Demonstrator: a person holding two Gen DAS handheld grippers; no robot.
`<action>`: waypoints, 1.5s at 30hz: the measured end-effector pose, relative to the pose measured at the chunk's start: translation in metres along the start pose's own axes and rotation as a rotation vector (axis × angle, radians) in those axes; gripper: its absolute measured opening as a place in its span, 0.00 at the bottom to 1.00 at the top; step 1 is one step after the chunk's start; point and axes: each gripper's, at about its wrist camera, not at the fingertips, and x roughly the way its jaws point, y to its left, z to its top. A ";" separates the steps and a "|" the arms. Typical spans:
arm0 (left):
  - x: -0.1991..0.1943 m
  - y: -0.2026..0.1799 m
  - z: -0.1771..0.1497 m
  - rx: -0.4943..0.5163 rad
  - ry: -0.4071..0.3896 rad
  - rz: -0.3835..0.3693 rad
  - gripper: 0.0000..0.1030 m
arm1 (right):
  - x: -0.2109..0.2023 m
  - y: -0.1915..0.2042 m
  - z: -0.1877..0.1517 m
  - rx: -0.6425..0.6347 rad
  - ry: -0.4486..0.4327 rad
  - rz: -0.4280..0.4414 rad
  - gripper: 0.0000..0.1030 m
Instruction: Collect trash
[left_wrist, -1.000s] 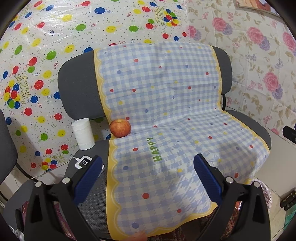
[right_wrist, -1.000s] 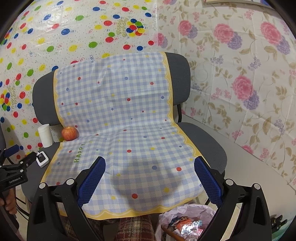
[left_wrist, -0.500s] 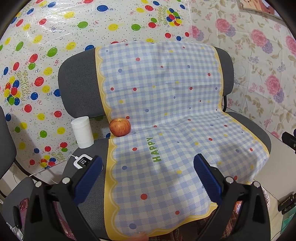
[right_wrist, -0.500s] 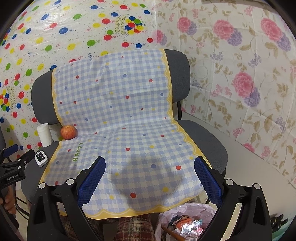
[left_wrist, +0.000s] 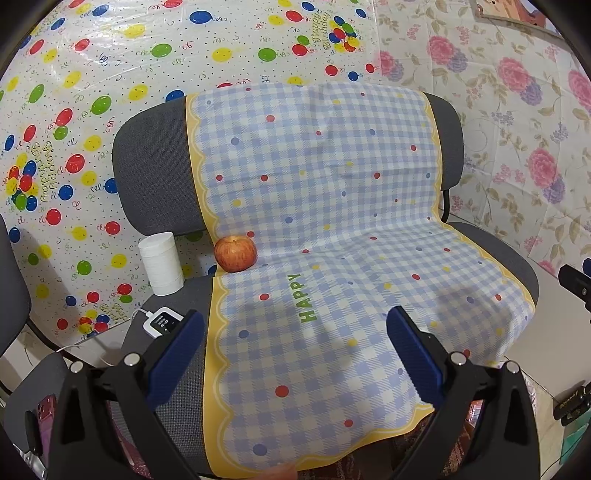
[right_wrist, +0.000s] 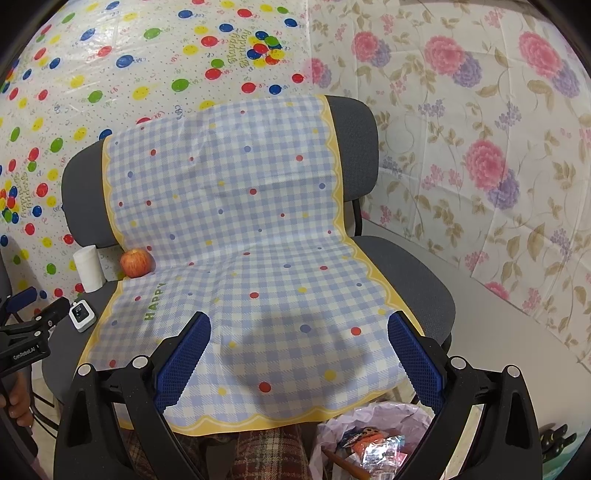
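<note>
A pink plastic trash bag (right_wrist: 373, 424) holding several wrappers (right_wrist: 376, 452) sits below the chair's front edge, between the right gripper's fingers. A red apple (left_wrist: 235, 253) (right_wrist: 136, 262) rests at the crease of the seat, on the left edge of a blue checked cloth (left_wrist: 332, 258) (right_wrist: 251, 258) draped over a grey chair. My left gripper (left_wrist: 295, 332) is open and empty, hovering over the seat front. My right gripper (right_wrist: 299, 338) is also open and empty, above the cloth's front hem.
A white paper roll (left_wrist: 161, 263) (right_wrist: 88, 268) stands on the seat left of the apple. A small white device with a cable (left_wrist: 163, 322) (right_wrist: 82, 315) lies in front of it. Patterned sheets cover the walls. A pale table surface (right_wrist: 498, 332) lies to the right.
Both views have shifted slightly, with the chair sitting a little higher and closer in frame. Both grippers stay open and empty.
</note>
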 end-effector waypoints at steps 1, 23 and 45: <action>0.000 0.000 0.000 0.000 0.000 0.001 0.93 | 0.000 0.000 0.000 -0.001 0.000 -0.001 0.93; 0.000 -0.001 0.000 -0.002 0.000 0.002 0.93 | 0.000 -0.001 -0.002 0.000 0.001 -0.001 0.93; 0.066 0.016 -0.013 -0.048 0.156 0.009 0.93 | 0.060 -0.007 -0.007 -0.008 0.086 -0.002 0.93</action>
